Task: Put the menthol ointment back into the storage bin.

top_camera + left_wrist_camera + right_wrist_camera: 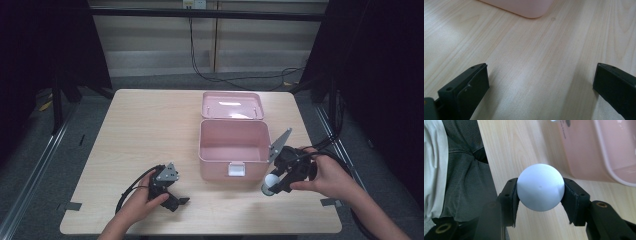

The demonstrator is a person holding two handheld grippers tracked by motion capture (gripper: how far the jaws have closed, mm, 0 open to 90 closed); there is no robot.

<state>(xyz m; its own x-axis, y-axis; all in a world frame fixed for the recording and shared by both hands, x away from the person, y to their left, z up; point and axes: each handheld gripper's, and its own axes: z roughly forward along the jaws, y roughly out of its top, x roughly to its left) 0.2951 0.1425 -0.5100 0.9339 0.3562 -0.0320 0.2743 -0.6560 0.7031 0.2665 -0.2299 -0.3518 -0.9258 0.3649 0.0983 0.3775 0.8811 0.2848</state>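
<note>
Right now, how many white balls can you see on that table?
1. The white ball is clamped in the right gripper, just in front of the open pink box. The box interior looks empty.

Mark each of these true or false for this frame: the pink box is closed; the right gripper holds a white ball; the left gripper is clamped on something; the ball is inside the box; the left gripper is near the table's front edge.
1. The pink box is closed. False: its lid is swung back and the inside is open to view.
2. The right gripper holds a white ball. True.
3. The left gripper is clamped on something. False: its jaws stand wide apart over bare table.
4. The ball is inside the box. False: it is outside, by the box's front right corner.
5. The left gripper is near the table's front edge. True.
</note>
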